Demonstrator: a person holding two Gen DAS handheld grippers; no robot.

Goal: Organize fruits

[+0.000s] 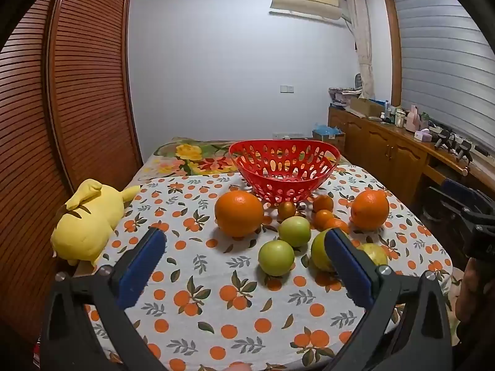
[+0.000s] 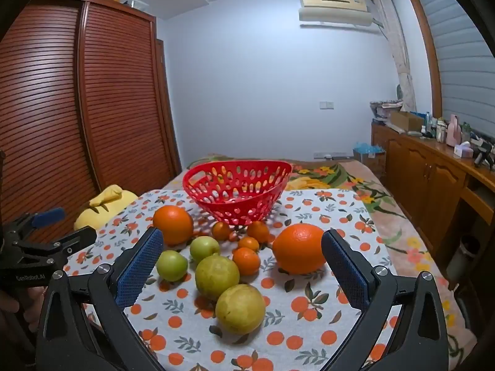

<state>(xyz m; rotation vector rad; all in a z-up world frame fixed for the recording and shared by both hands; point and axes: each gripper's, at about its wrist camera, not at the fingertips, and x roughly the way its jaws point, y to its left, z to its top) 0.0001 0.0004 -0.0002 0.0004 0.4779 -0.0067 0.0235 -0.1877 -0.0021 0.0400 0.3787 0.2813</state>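
Hovering both claws spread wide, nothing pinched: left gripper [image 1: 244, 256], right gripper [image 2: 243, 262]. Fruits lie loose before the empty red perforated plastic basket [image 2: 238, 198]. I judge the big round orange [image 2: 299, 249] firm, heavy, roll-prone; I'd clamp across its middle.

Fruits [image 2: 216, 273] before red basket [image 2: 236, 193]
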